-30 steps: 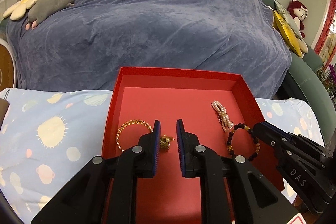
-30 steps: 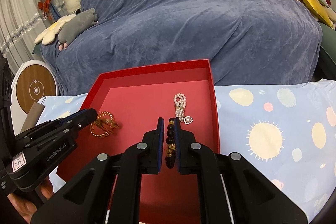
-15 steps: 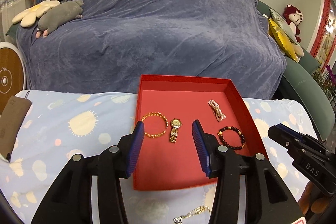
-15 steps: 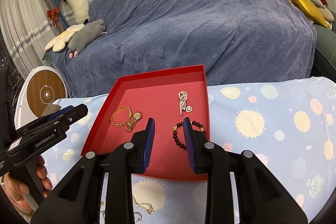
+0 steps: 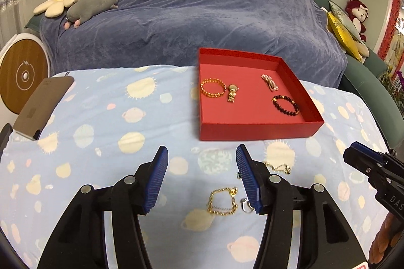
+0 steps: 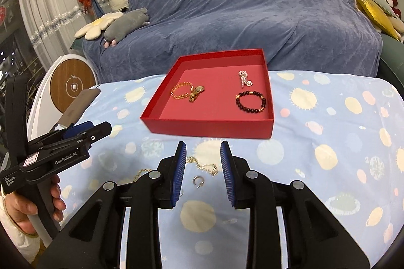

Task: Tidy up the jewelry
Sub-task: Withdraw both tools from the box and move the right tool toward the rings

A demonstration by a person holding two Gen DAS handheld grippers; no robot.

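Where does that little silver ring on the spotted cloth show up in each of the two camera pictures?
Left wrist view: the silver ring lies low and right of centre, touching the inner edge of the left gripper's right finger.
Right wrist view: it lies near the centre, between the fingers of the right gripper.
Shared landmark: the red tray, beyond the ring in both views.

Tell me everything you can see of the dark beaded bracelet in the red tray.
The dark beaded bracelet is a closed ring of glossy near-black round beads with a few gold ones along its far side. It lies flat on the floor of the shallow red cardboard tray, near the tray's right wall, just in front of the pearl piece. Neither gripper touches it.
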